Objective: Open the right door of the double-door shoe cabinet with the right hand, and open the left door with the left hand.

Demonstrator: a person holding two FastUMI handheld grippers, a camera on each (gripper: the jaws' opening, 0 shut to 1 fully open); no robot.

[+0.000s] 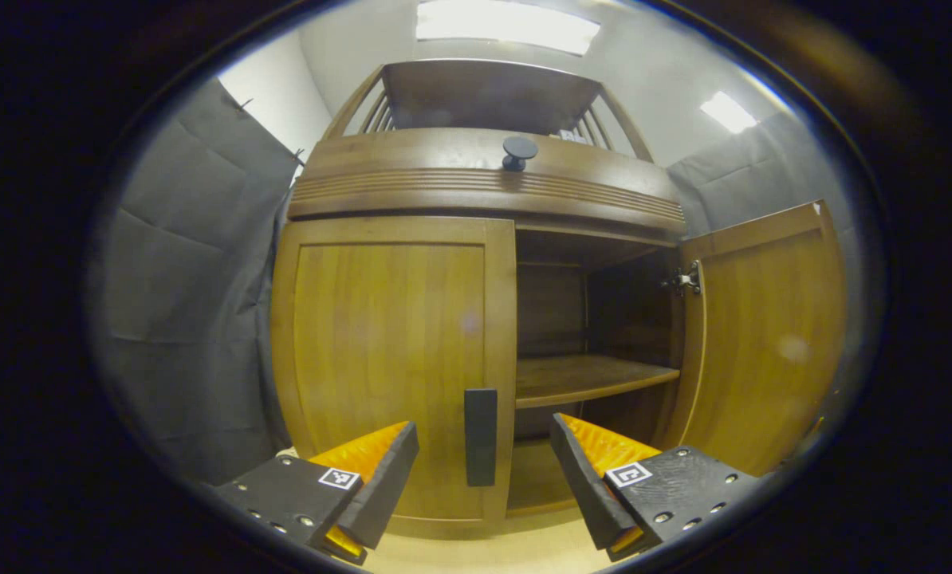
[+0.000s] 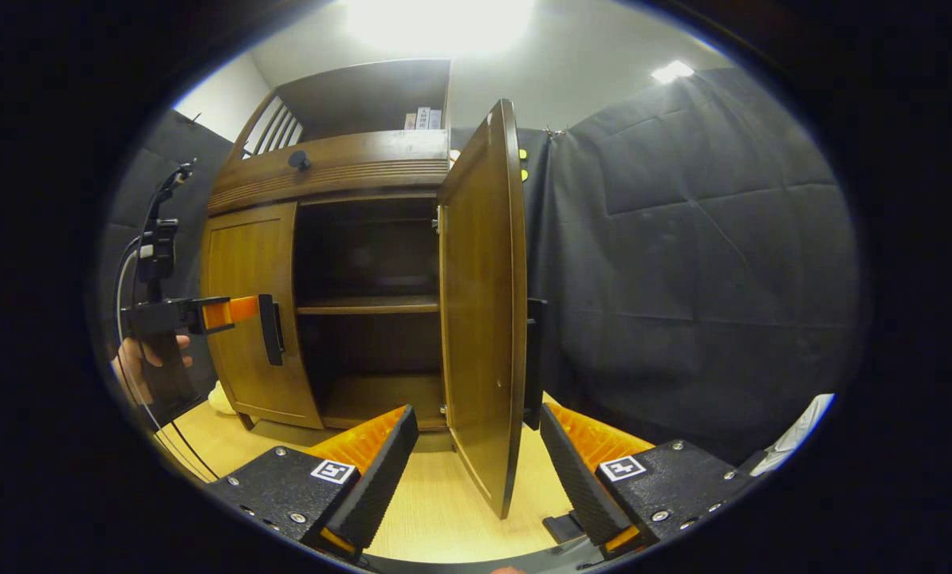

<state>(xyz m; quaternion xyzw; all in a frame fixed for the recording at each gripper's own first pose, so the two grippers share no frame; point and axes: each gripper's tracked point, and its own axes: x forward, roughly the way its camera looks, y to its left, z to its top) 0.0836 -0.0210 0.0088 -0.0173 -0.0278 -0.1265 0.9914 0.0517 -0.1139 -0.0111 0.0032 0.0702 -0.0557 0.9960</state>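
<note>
**Fingers apart at both doors: left door shut, right door swung wide**

The left gripper (image 1: 484,466) has its fingers spread, the left door's handle (image 1: 481,437) standing in the gap between them and, as far as the left gripper view tells, not yet pinched; the right gripper (image 2: 477,454) is likewise spread, with the edge of the right door (image 2: 482,319) in its gap and neither finger pressing on it.

The cabinet (image 1: 476,179) is a wooden piece sitting on a pale floor (image 2: 436,510); it looks heavy and stiff, and I judge it will stay put under a pull. The right door stands swung well out, baring a shelf (image 1: 584,376) and a dark inside; a hinge (image 1: 683,279) shows at its top inner edge. The left door (image 1: 388,359) lies flush and closed; it is a rigid framed panel, probably of modest weight, turning on hinges at its outer side.

The handle is a slim upright bar by the door's inner edge, low on the panel; hard and probably smooth, so a firm squeeze across its middle seems the best hold, then a pull that follows the door's arc rather than a straight tug. From the right gripper view the left gripper (image 2: 265,319) sits right at that bar, a hand (image 2: 137,359) behind it.
</note>
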